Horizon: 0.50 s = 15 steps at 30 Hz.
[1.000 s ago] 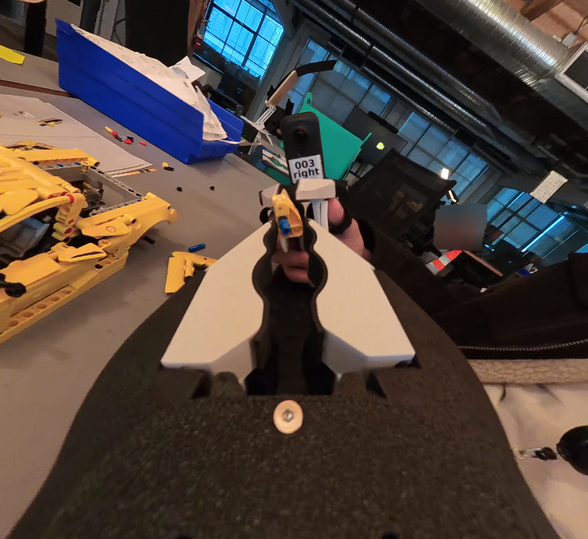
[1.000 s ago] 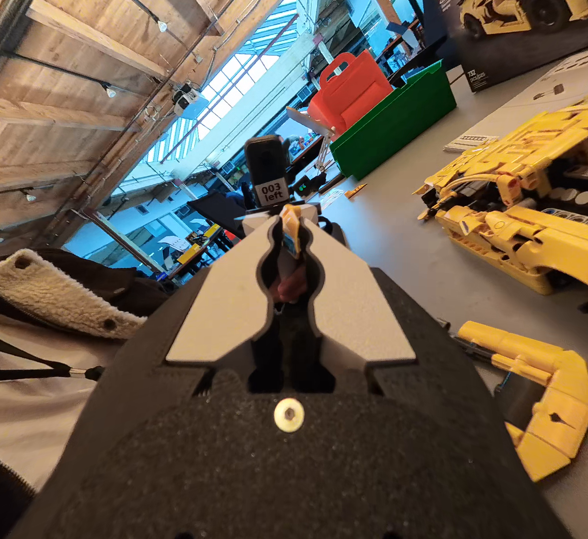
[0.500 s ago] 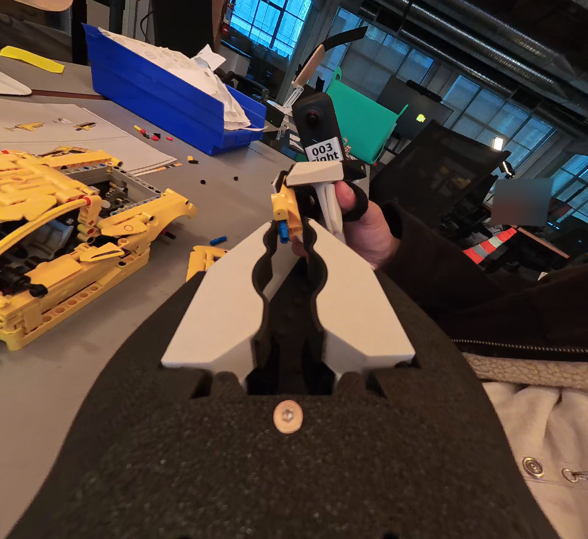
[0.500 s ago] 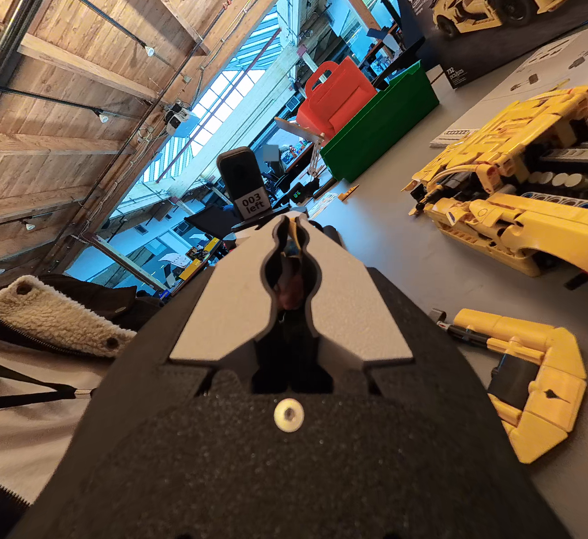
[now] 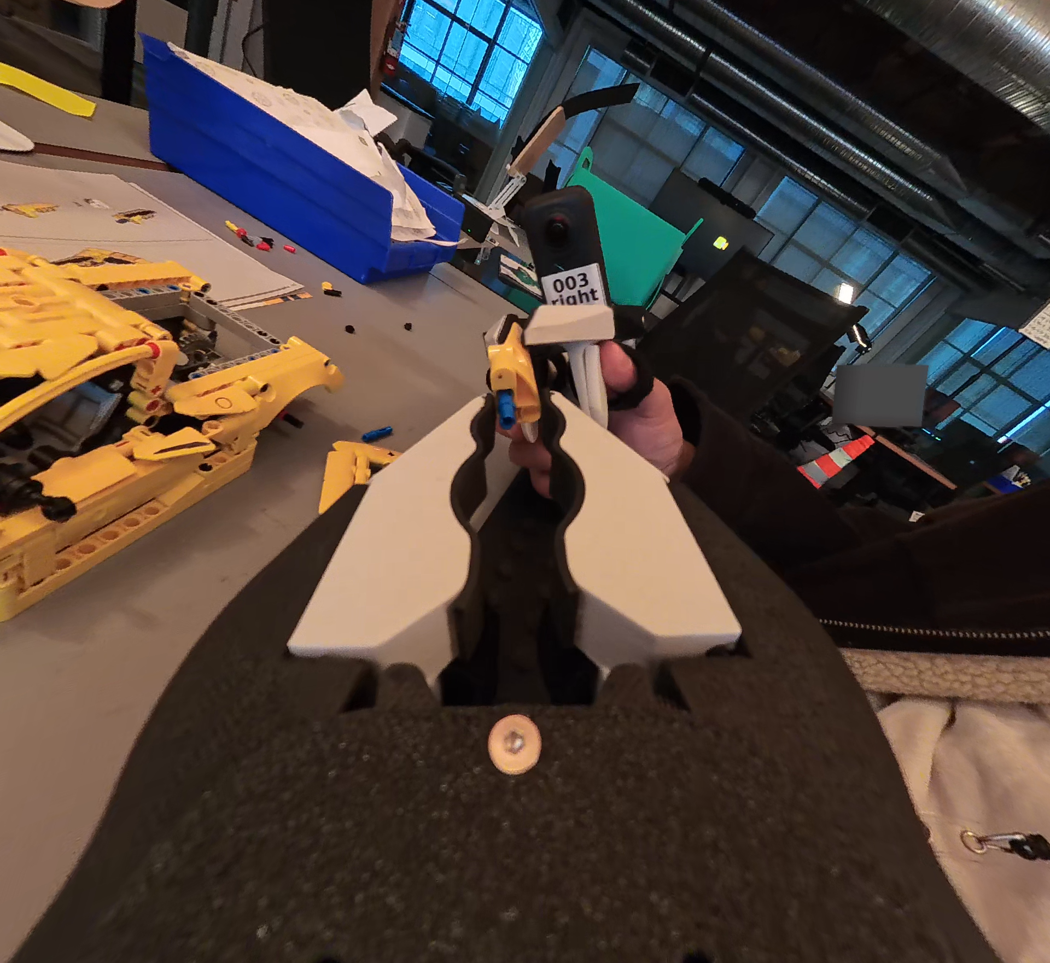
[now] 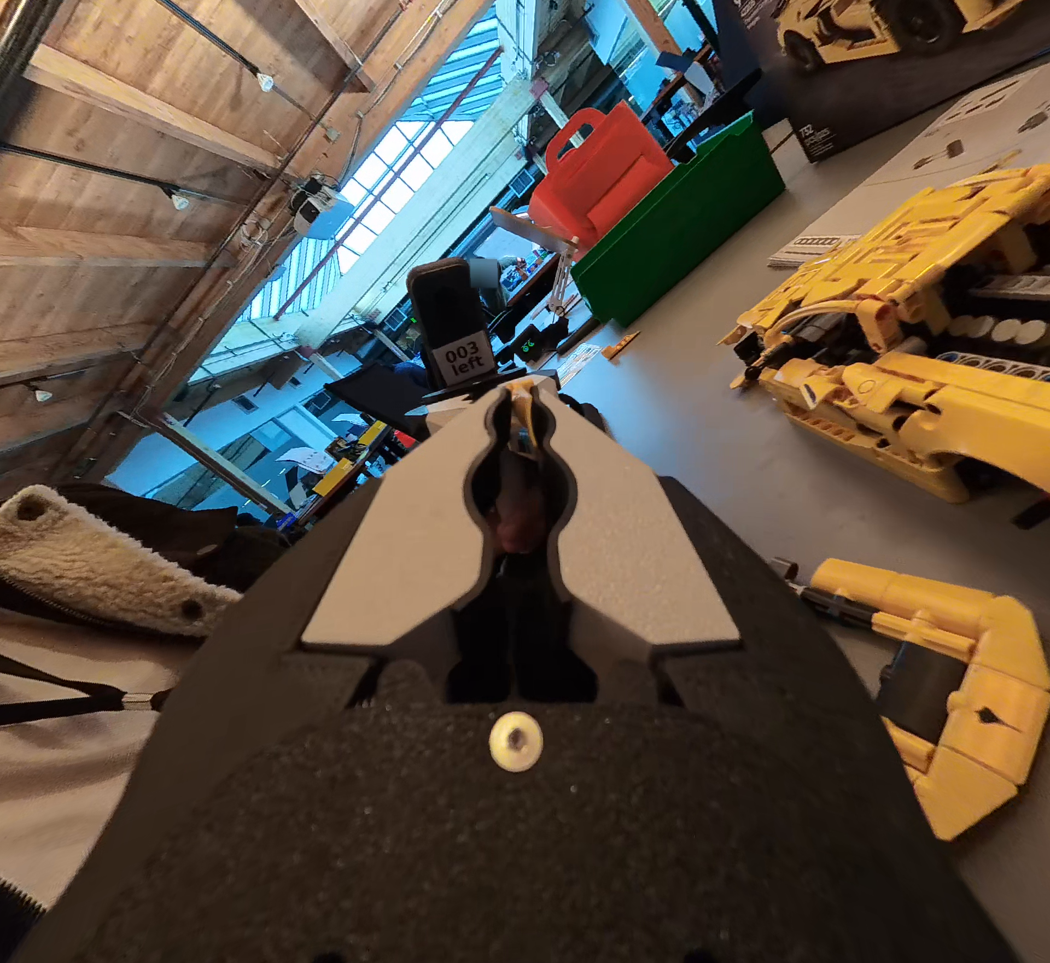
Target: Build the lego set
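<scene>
Both grippers meet tip to tip above the grey table (image 5: 432, 311), holding one small yellow Lego piece (image 5: 511, 376) with a blue pin (image 5: 505, 413) sticking out of it. In the left wrist view my left gripper (image 5: 514, 407) is closed around the pin end, and the right gripper (image 5: 528, 333) faces it, clamping the piece's far end. In the right wrist view my right gripper (image 6: 523, 401) is shut on the yellow piece (image 6: 524, 413). The partly built yellow car (image 5: 113, 424) lies on the table to the left, and also shows in the right wrist view (image 6: 909, 367).
A loose yellow sub-assembly (image 6: 966, 680) lies near the car, also in the left wrist view (image 5: 352, 464). A loose blue pin (image 5: 376, 432), small scattered parts (image 5: 255, 241), an instruction sheet (image 5: 142, 237), a blue bin (image 5: 273, 180), a green bin (image 6: 682, 231) and the set's box (image 6: 909, 26) are on the table. My two grippers' fingertips are within a few centimetres of each other. Left tips and right tips are each some 15 cm from the partly built yellow car (image 5: 113, 424).
Both grippers stay joined on the yellow piece. They have tilted and shifted slightly together, so the car and table sit differently in each view.
</scene>
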Each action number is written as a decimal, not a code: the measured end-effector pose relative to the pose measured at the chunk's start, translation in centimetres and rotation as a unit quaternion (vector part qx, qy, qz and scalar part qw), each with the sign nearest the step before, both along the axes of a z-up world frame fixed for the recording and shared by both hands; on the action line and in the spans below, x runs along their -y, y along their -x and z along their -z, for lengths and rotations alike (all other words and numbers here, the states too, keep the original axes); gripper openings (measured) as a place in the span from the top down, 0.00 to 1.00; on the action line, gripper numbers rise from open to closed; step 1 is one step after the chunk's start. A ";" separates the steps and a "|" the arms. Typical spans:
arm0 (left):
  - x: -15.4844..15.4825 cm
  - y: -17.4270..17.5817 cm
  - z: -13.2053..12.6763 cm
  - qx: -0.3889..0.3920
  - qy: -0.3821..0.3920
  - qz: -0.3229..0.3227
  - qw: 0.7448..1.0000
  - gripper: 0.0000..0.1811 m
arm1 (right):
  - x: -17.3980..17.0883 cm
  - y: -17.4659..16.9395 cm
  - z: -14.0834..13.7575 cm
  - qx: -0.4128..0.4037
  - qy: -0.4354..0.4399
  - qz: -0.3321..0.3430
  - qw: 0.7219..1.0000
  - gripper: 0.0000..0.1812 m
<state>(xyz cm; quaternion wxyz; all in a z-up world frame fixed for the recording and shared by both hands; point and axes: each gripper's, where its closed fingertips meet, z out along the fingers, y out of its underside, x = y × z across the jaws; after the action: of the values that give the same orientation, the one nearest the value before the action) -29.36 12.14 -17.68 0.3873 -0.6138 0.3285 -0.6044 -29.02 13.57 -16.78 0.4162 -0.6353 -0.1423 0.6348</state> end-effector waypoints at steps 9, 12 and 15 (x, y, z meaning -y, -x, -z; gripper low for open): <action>0.4 -0.4 0.1 -0.016 -0.029 -0.010 0.999 0.92 | -0.1 -0.2 -0.2 0.034 -0.029 0.041 0.998 0.98; 0.3 -0.3 0.1 -0.015 -0.024 -0.010 1.000 0.92 | -0.2 -0.2 -0.2 0.022 -0.021 0.033 0.999 0.98; 0.0 -0.2 0.1 -0.007 -0.007 -0.009 1.000 0.92 | -0.1 -0.1 -0.5 -0.004 -0.013 0.014 1.000 0.94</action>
<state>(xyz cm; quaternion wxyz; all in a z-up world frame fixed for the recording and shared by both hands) -29.12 12.14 -17.75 0.3950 -0.6181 0.3296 -0.5944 -28.97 13.69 -16.31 0.4339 -0.6294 -0.1404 0.6292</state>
